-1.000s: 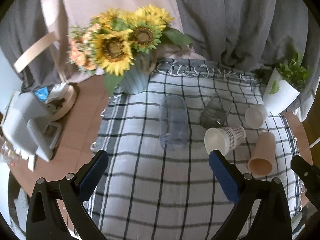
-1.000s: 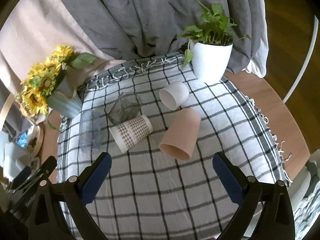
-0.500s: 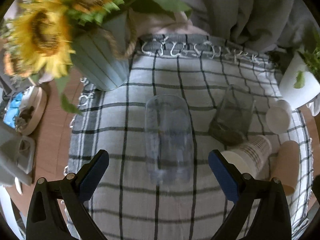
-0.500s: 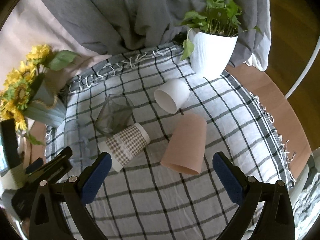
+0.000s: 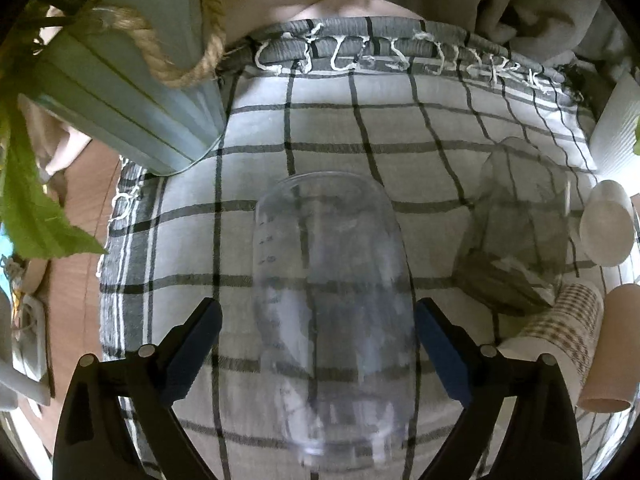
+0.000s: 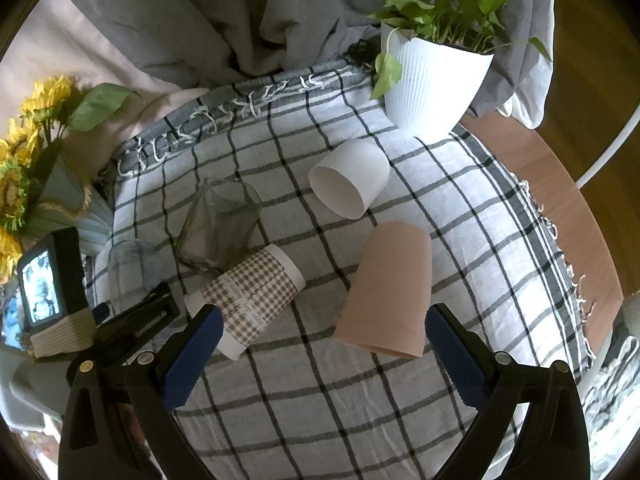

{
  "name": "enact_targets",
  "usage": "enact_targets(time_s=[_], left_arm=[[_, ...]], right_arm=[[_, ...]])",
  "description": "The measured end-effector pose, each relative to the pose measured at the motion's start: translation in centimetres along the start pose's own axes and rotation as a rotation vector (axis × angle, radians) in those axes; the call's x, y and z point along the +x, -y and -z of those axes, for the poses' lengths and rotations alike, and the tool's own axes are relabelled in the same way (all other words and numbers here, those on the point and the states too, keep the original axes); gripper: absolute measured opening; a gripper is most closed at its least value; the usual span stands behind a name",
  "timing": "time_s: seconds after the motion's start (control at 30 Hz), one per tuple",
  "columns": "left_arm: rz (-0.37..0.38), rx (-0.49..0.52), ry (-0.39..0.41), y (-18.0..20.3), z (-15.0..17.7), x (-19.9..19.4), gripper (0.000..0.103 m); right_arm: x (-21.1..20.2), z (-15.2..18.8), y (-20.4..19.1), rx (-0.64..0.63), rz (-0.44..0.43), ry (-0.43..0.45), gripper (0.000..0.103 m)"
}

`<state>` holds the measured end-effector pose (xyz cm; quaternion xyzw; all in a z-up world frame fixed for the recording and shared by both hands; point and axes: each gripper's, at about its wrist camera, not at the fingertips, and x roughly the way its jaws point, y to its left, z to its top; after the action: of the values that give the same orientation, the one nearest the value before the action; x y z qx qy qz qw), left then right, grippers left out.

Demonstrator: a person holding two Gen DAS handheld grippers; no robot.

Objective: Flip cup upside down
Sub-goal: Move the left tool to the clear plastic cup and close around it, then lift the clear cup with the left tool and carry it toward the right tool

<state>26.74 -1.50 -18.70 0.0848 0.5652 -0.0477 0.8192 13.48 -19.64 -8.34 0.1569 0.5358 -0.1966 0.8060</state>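
Observation:
A clear plastic measuring cup lies on its side on the checked cloth. My left gripper is open, with one finger on each side of the cup and its right pad close to the cup's wall. The cup also shows in the right wrist view, partly hidden behind the left gripper's body. My right gripper is open and empty above the cloth, with a pink cup and a checked paper cup lying just beyond its fingers.
A smoky glass tumbler and a white cup also lie on their sides. A blue vase with sunflowers stands at the back left, a white plant pot at the back right. Grey curtains hang behind the round table.
My left gripper has moved forward and down, so the clear cup now lies between its fingers. My right gripper has moved slightly closer to the cups.

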Motion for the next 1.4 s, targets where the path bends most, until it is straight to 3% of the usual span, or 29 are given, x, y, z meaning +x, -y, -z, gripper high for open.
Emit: enact_targets(time_s=[0.13, 0.27, 0.37, 0.83, 1.4], left_arm=[[0.007, 0.002, 0.006, 0.0, -0.2, 0.7, 0.094], [-0.008, 0.019, 0.007, 0.4, -0.4, 1.6, 0.080], [0.025, 0.018, 0.003, 0.4, -0.4, 1.9, 0.073], [0.057, -0.013, 0.039, -0.5, 0.6, 0.0, 0.072], [0.064, -0.056, 0.157, -0.7, 5.0, -8.6, 0.072]], right_arm=[[0.3, -0.1, -0.4, 0.004, 0.006, -0.002, 0.102], [0.7, -0.1, -0.6, 0.002, 0.010, -0.008, 0.102], [0.8, 0.0, -0.8, 0.003, 0.013, -0.014, 0.102], [0.5, 0.7, -1.1, -0.039, 0.021, 0.002, 0.102], [-2.3, 3.5, 1.4, -0.075, -0.011, 0.051, 0.102]])
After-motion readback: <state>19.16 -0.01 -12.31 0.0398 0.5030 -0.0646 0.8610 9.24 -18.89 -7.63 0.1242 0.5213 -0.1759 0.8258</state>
